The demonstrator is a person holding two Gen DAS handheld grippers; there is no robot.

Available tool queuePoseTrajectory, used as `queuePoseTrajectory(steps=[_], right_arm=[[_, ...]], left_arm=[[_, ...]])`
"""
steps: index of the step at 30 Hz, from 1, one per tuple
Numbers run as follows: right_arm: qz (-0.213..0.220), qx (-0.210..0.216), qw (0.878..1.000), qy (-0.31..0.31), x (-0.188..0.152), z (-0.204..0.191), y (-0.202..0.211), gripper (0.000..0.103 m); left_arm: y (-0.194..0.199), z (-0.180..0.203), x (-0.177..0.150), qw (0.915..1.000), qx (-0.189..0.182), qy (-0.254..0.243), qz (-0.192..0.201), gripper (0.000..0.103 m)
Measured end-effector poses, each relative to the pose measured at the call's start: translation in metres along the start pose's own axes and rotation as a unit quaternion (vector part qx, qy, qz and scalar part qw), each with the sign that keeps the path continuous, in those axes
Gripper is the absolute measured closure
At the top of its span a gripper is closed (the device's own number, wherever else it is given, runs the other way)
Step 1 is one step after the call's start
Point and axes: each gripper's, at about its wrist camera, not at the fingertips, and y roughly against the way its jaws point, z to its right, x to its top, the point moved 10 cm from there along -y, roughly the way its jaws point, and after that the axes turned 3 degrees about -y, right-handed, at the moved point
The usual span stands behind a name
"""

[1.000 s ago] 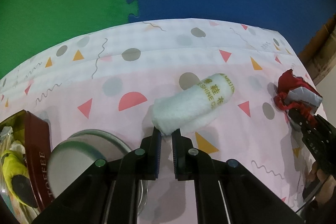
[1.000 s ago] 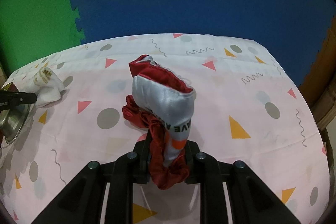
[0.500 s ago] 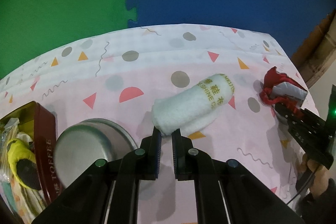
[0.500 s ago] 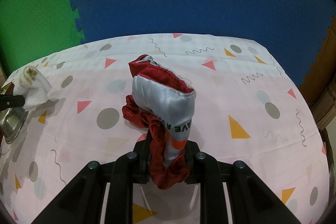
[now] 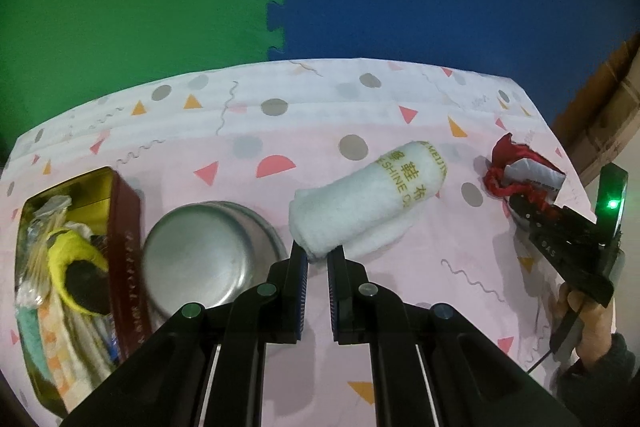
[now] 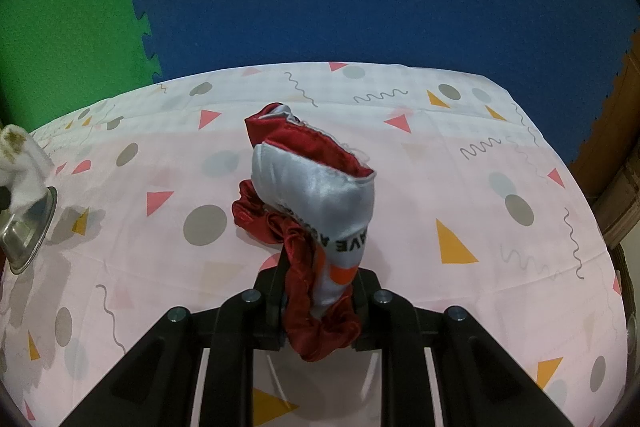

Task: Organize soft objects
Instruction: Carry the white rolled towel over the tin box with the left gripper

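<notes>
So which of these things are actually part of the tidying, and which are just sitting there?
Part of the job:
- rolled white towel, gripped by the left tool
- red and silver pouch, gripped by the right tool
- tin of soft items

Just lying about:
- steel bowl
- patterned tablecloth

White rolled towel (image 5: pixel 368 203): gold print, partly legible, "SHINE C" with Chinese characters. Red-and-silver pouch (image 6: pixel 316 195): black letters "AVE", upside down, remainder hidden. Tin (image 5: pixel 128 255) lettering blurred.
</notes>
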Motion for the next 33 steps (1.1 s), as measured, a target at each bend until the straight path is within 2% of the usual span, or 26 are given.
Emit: queuePoseTrajectory(steps=[7,14,26,33], right_arm=[[-0.001,0.0,1.0,0.001,0.0,0.0,-0.001,0.082],[-0.002,0.0,1.0,0.003,0.0,0.0,-0.002,0.082],[-0.002,-0.001,1.0,0.004,0.0,0.0,-0.001,0.082],[-0.003,-0.003,1.0,0.006,0.0,-0.001,-0.002,0.081]], left_arm=[[0.021,-0.009,-0.008,0.9998,-0.007,0.017,0.007,0.095],[0.045,-0.029,-0.012,0.9996,0.011,0.021,0.016,0.095],[0.08,-0.095,-0.018,0.9962,0.066,0.048,0.03,0.095],[0.091,-0.14,-0.02,0.9914,0.101,0.075,0.035,0.095]])
